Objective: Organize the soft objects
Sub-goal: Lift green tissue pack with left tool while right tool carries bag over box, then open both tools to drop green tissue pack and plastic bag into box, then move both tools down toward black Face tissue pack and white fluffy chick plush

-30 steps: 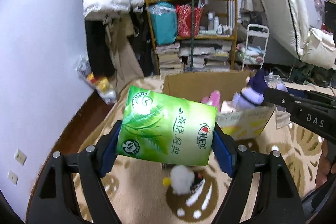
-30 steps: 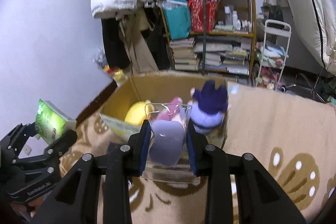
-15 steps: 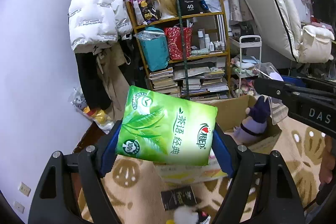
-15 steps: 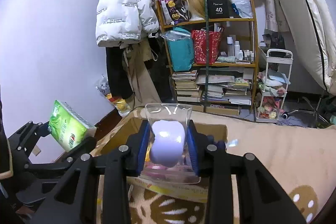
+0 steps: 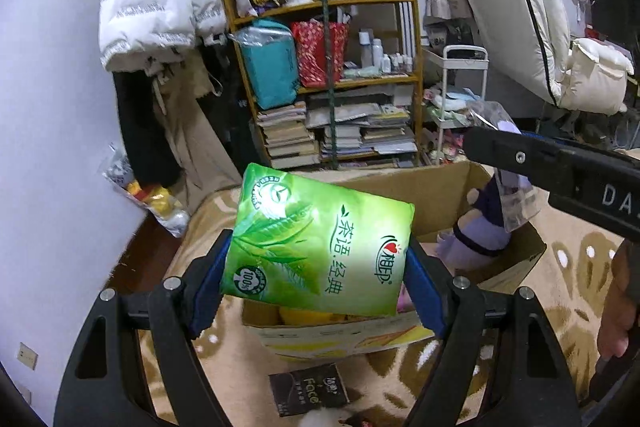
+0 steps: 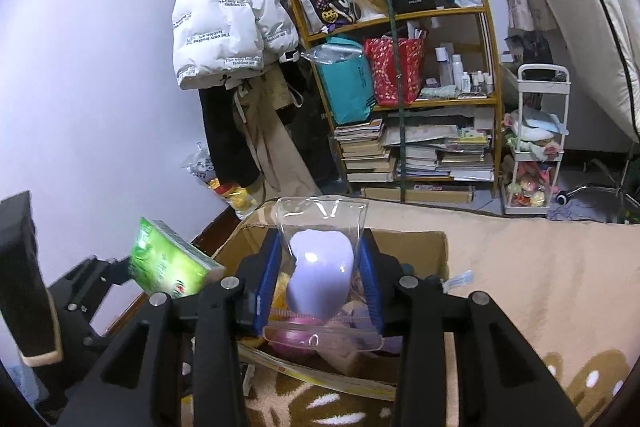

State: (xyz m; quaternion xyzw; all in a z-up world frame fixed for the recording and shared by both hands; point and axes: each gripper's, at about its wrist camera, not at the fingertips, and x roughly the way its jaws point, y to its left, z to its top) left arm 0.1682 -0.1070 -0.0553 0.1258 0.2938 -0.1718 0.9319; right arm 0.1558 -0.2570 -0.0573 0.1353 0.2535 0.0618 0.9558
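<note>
My left gripper [image 5: 318,267] is shut on a green tissue pack [image 5: 320,235], held just above the near edge of an open cardboard box [image 5: 432,187]. A purple plush doll [image 5: 480,235] and yellow and pink soft things lie in the box. My right gripper [image 6: 320,267] holds a clear bag [image 6: 320,215] with a lilac soft pad [image 6: 320,275] inside, over the same box [image 6: 404,247]. Its jaws are opening, and the blue pads still touch the bag's sides. The tissue pack [image 6: 168,263] shows at the left of the right wrist view.
The box stands on a beige patterned carpet [image 6: 540,267]. A black packet [image 5: 308,387] lies in front of it. Behind are a crowded bookshelf [image 6: 412,147], a hanging white jacket [image 6: 224,27], a white cart [image 6: 536,147] and a leaning mattress [image 5: 512,7].
Both grippers moved forward, so the box now lies right under them. The right jaws have widened a little around the bag. The tissue pack stays gripped as before.
</note>
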